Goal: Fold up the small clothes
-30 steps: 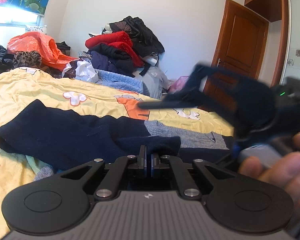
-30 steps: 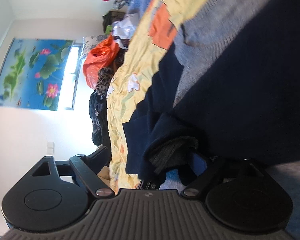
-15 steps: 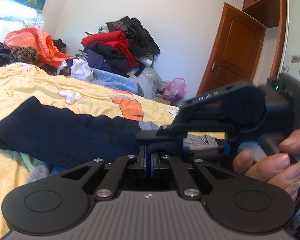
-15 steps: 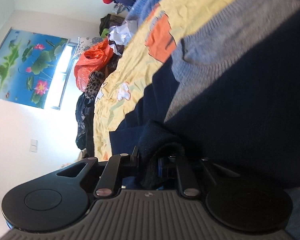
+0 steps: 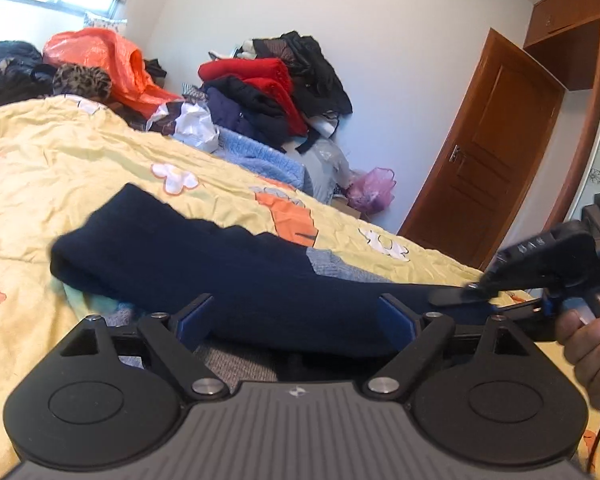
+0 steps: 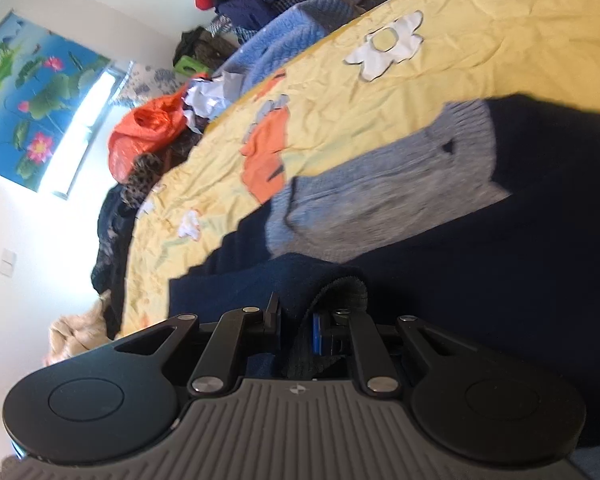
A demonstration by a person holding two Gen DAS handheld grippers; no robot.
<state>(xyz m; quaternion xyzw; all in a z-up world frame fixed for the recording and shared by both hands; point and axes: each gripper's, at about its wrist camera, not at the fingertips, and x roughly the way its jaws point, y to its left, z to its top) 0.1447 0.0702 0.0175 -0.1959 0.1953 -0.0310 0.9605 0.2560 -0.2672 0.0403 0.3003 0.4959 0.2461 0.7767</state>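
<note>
A navy and grey knit sweater [image 5: 228,264] lies on the yellow bedsheet [image 5: 60,168]. My left gripper [image 5: 296,316] is open, its blue pads [image 5: 192,320] spread wide at the sweater's near edge, with nothing held. My right gripper [image 6: 298,320] is shut on a fold of the navy sweater [image 6: 500,264], with fabric bunched between its fingers. The right gripper also shows in the left wrist view [image 5: 472,294] at the right, held by a hand, pinching the sweater's edge. A grey sleeve [image 6: 380,196] lies across the sheet.
A pile of red, black and navy clothes [image 5: 272,84] and an orange bag [image 5: 108,60] sit at the far side of the bed. A blue blanket [image 5: 260,156] lies by them. A wooden door [image 5: 488,152] stands at the right.
My left gripper has opened and let go of the sweater. The right gripper, shut on the sweater, has moved away to the right.
</note>
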